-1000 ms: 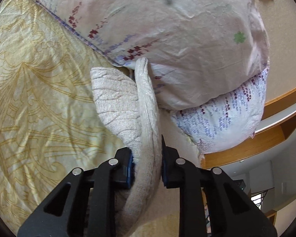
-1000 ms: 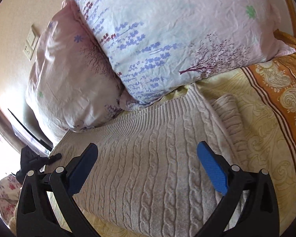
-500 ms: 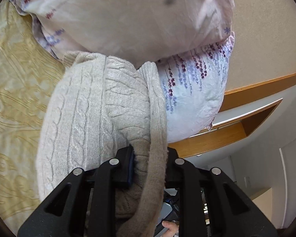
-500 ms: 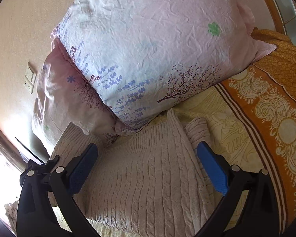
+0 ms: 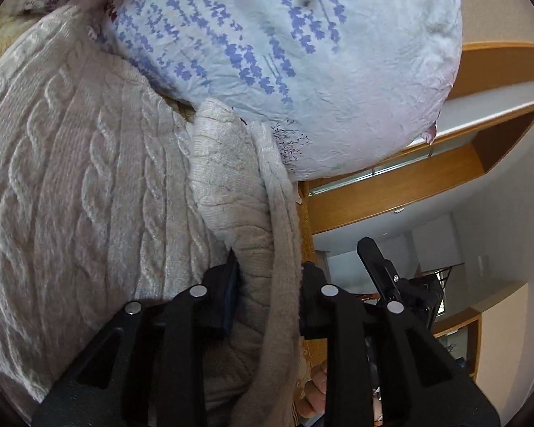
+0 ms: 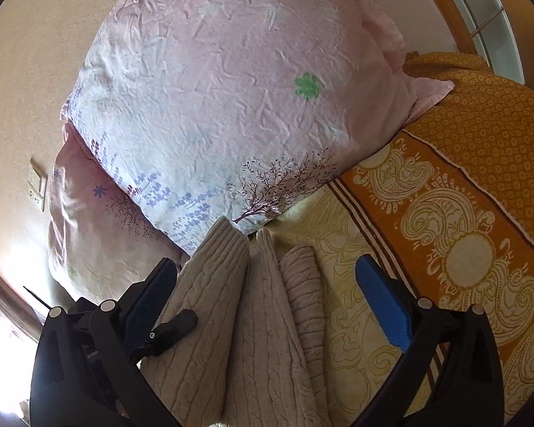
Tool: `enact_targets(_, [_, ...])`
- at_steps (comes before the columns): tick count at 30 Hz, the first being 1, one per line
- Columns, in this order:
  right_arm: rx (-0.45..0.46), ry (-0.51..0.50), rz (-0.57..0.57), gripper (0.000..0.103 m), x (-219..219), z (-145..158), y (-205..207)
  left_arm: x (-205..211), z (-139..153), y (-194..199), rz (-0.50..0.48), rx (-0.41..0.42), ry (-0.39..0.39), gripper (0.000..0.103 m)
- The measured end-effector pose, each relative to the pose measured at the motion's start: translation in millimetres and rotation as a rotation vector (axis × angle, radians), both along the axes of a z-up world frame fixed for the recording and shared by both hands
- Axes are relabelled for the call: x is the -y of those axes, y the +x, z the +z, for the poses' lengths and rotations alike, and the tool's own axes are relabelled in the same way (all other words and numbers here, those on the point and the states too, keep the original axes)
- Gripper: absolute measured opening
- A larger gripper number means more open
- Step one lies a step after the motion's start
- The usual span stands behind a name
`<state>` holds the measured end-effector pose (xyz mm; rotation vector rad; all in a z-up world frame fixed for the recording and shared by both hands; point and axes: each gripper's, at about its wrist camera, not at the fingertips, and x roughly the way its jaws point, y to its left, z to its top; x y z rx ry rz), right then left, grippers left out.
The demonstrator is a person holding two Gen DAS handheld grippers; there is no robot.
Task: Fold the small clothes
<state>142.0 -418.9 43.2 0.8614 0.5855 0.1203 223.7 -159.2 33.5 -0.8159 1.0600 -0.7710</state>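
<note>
A beige cable-knit sweater lies on a bed's yellow patterned bedspread below floral pillows by a beige wall. The left tongs are opening around a sweater fold; the right tongs gape wide, empty.

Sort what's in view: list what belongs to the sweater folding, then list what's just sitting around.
Part of the job:
- cable-knit sweater, lying on the bed
- left gripper, jaws opening, a sweater fold still between them
- right gripper, open above the sweater

Just lying about:
- floral pillows
- yellow bedspread
- orange blanket
</note>
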Motion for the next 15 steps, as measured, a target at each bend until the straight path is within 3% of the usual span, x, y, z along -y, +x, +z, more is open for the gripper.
enact_targets(1, [0.002,0.009,0.013,0.102,-1,-1,1,3,5,1,-0.025,0.008,-0.007,0.048])
enact_targets(4, [-0.004,0.008,0.026,0.102,-2,-2,2,7,26,-9,-0.099,0.073,0.033,0.07])
enact_targets(6, [-0.006,0.023,0.034,0.102,-1,-3,1,2,41,-23,-0.135,0.154,0.104,0.072])
enact_targets(10, [-0.019,0.06,0.072,0.093,1,-8,2,-23,65,-57,-0.127,0.351,0.406,0.075])
enact_targets(15, [-0.056,0.033,0.143,0.082,-12,-13,11,-55,67,-99,-0.123,0.529,0.734,0.074])
